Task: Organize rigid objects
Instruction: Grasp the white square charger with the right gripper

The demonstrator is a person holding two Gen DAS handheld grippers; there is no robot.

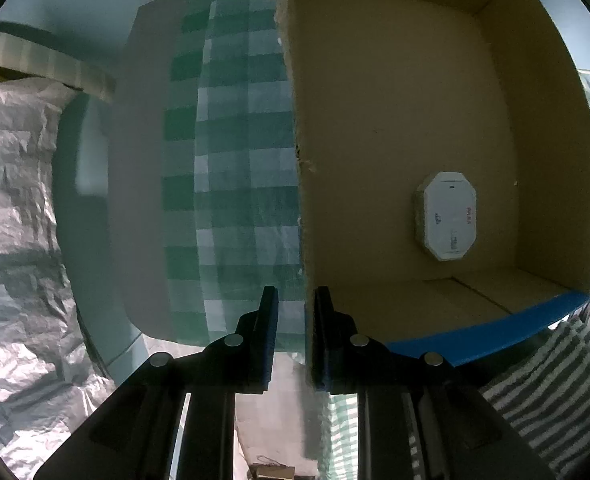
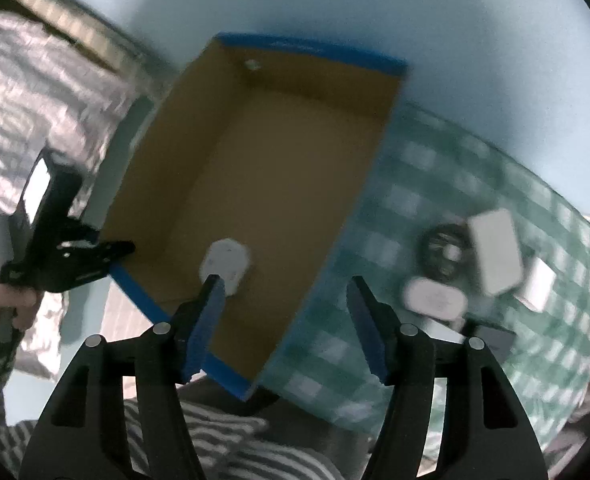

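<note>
The left gripper (image 1: 293, 312) pinches the cardboard box's (image 1: 395, 120) side wall. The right gripper (image 2: 285, 300) gapes wide. A white octagonal box (image 1: 447, 220) lies inside, toward four o'clock on the floor.

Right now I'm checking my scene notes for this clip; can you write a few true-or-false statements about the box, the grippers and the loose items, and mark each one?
1. The box holds one white octagonal item. True.
2. The left gripper clamps the box wall. True: its fingers sit on either side of the wall edge.
3. The right gripper holds a white item. False: it is open and holds nothing.
4. Several items lie on the checked cloth outside the box. True.
5. The box has a red rim. False: the rim is blue.
</note>
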